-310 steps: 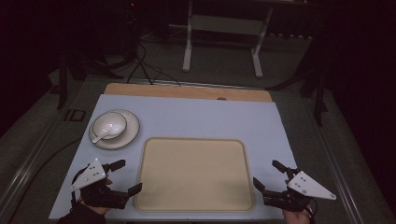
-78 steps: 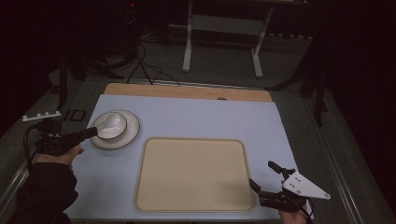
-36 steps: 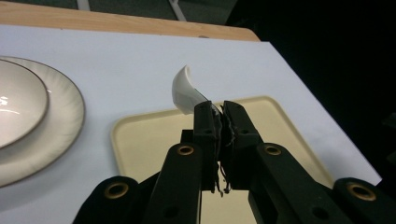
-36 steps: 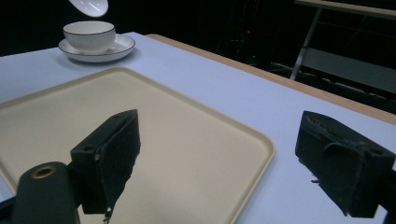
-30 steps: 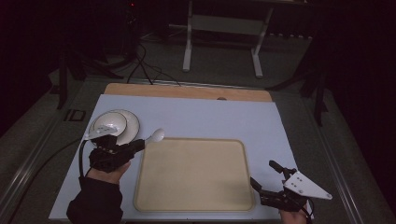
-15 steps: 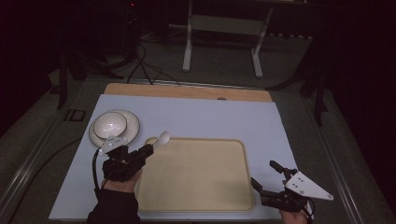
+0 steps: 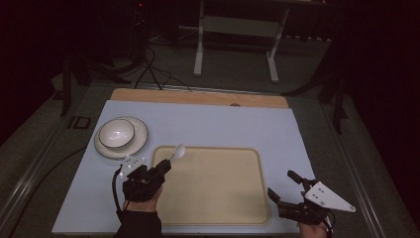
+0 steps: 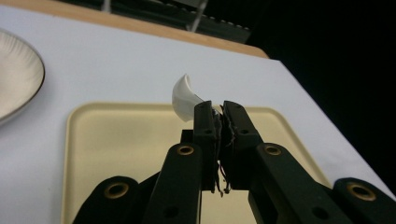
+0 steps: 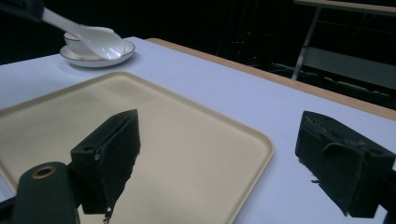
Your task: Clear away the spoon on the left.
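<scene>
High view: left gripper point(image 7: 165, 167) at the tray's near-left corner, clenched on a white spoon point(image 7: 178, 151); spoon bowl out beyond the jaw tips, raised over the tray's point(image 7: 218, 218) far-left rim. Plate point(image 7: 140, 142) with bowl point(image 7: 117, 133) up and to the left of that gripper, close by but apart, on the pale blue worktop point(image 7: 223, 124).

Left gripper view: jaws pressed together on the spoon's point(image 8: 186, 98) handle, bowl sticking up and to the left just past the tips, concave side turned left. Tray point(image 8: 116, 154) beneath and ahead of the jaws; plate edge point(image 8: 18, 79) off to the far left.

Right gripper point(image 7: 287, 187) off the tray's near-right corner in the high view, released, jaws spread wide with nothing between. Right gripper view: tray corner point(image 9: 243, 154) seen between the parted jaws; spoon point(image 9: 88, 35) far ahead at upper left, just in front of the bowl point(image 9: 100, 46) and plate.
</scene>
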Available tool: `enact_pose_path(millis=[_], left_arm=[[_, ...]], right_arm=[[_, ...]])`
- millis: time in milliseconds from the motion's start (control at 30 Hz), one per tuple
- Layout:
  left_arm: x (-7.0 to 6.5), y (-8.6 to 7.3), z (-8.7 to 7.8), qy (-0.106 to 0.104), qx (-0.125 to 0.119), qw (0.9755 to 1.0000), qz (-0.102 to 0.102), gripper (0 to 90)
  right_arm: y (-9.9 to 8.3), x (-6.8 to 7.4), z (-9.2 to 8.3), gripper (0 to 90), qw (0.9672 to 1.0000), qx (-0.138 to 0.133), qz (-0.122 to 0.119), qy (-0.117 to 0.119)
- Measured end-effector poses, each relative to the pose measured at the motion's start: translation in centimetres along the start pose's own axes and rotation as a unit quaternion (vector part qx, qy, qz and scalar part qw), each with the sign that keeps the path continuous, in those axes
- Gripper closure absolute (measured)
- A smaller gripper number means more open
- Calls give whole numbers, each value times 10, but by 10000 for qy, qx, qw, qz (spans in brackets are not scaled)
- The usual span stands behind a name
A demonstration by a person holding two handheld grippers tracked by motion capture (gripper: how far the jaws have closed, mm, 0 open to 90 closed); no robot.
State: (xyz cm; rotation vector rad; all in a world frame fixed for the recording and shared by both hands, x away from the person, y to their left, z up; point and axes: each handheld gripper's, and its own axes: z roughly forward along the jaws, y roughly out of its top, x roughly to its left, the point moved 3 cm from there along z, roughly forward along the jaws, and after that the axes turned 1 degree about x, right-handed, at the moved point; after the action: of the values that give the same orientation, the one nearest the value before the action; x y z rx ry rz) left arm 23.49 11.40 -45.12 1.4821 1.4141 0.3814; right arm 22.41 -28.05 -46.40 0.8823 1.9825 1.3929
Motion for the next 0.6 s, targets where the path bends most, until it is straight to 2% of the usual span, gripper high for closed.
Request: enact_pose_path(millis=[33,100,133,200,233,300,367,400,433,467,533,600], left_arm=[[1,-4,4,-18,-9,10000,-79,854],[2,-9,7,84,17,10000,-36,854],[3,-12,9,98,-8,9999,-84,854],[4,-19,14,263,-85,9995,-120,854],[4,-22,16,278,-133,9993,-210,854],[5,-26,22,403,-104,9990,-172,854],[7,-30,25,384,-153,9986,-322,854],[8,-32,26,498,-149,9983,-261,854],[8,-32,26,498,-149,9983,-261,854],[10,-34,27,493,-148,9979,-380,854],[10,-36,29,630,-151,9974,-328,854],[14,-40,31,667,-166,9966,-465,854]], right_arm=[[0,0,0,140,10000,2,13,-9],[-1,-2,0,140,10000,0,45,-15],[-1,-2,1,140,10000,4,50,-13],[-1,-2,2,140,10000,26,58,2],[-1,-1,3,140,10000,42,36,4],[-1,0,5,140,10000,66,28,28],[-1,0,7,140,9999,91,-8,53],[-1,0,8,140,9999,87,-22,67],[-1,0,8,140,9999,87,-22,67],[0,1,8,140,9999,87,-31,85],[0,0,9,140,9999,76,-15,107],[0,0,10,140,9999,78,-4,112]])
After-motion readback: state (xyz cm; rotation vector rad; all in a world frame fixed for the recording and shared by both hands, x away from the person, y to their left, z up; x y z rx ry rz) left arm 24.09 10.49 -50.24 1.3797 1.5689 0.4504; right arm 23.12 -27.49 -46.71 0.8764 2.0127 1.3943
